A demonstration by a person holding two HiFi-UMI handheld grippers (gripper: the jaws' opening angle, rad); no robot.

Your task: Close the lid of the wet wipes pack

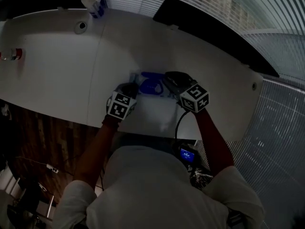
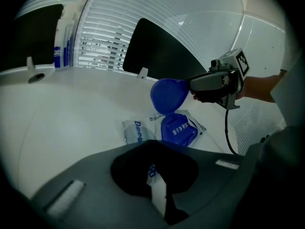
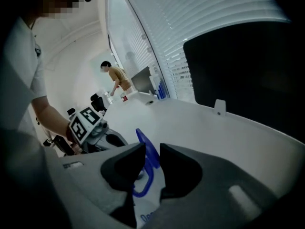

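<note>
The wet wipes pack (image 1: pixel 143 84) lies flat on the white table (image 1: pixel 57 70), near its front edge. Its blue lid (image 2: pixel 169 95) stands open and upright above the blue lid frame (image 2: pixel 178 130). My left gripper (image 1: pixel 127 93) is at the pack's near left end. In the left gripper view the pack's edge (image 2: pixel 152 173) sits pinched in the narrow gap of its jaws (image 2: pixel 156 178). My right gripper (image 1: pixel 172 82) reaches in from the right. The lid (image 3: pixel 143 138) stands between its jaws (image 3: pixel 153 149), which are apart and not pressing on it.
A spray bottle (image 1: pixel 91 1) and a round cable hole (image 1: pixel 81 26) are at the table's far left. A black panel (image 1: pixel 214 27) runs along the far edge. A small red and white thing (image 1: pixel 12 55) lies at the left. A person (image 3: pixel 116 78) stands far off.
</note>
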